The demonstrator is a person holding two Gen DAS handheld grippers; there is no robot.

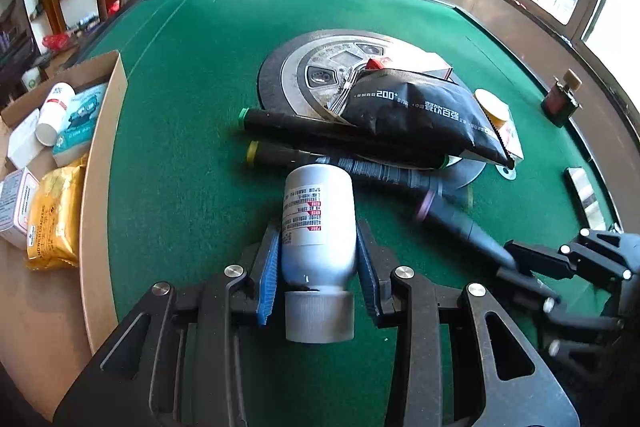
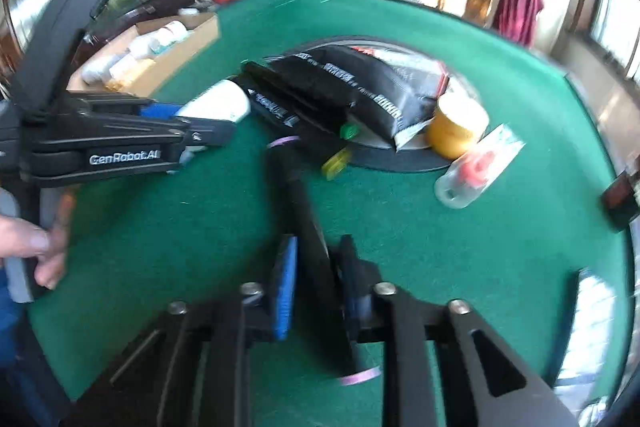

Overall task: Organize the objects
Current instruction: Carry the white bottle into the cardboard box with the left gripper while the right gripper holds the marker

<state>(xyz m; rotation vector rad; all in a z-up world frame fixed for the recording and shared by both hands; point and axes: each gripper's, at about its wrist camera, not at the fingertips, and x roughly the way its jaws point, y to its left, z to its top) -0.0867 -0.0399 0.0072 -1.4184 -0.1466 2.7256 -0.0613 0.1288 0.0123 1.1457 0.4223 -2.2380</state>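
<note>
Your left tongs (image 1: 318, 259) clench one white bottle (image 1: 318, 227) above the counter (image 1: 180, 87). Your right tongs (image 2: 316, 279) grip one purple-capped marker (image 2: 304, 211). Two more markers, green-capped (image 1: 320, 131) and yellow-capped (image 1: 288, 154), lie mid-counter beside one black pouch (image 1: 420, 111).

A pouch (image 1: 424, 115) lies on the disc (image 1: 304, 75) at the table's (image 1: 192, 67) middle, overlapping two markers (image 1: 304, 131) before it. A cup (image 1: 494, 109) sits right of the pouch. A box (image 1: 108, 115) stands at the left edge.
</note>
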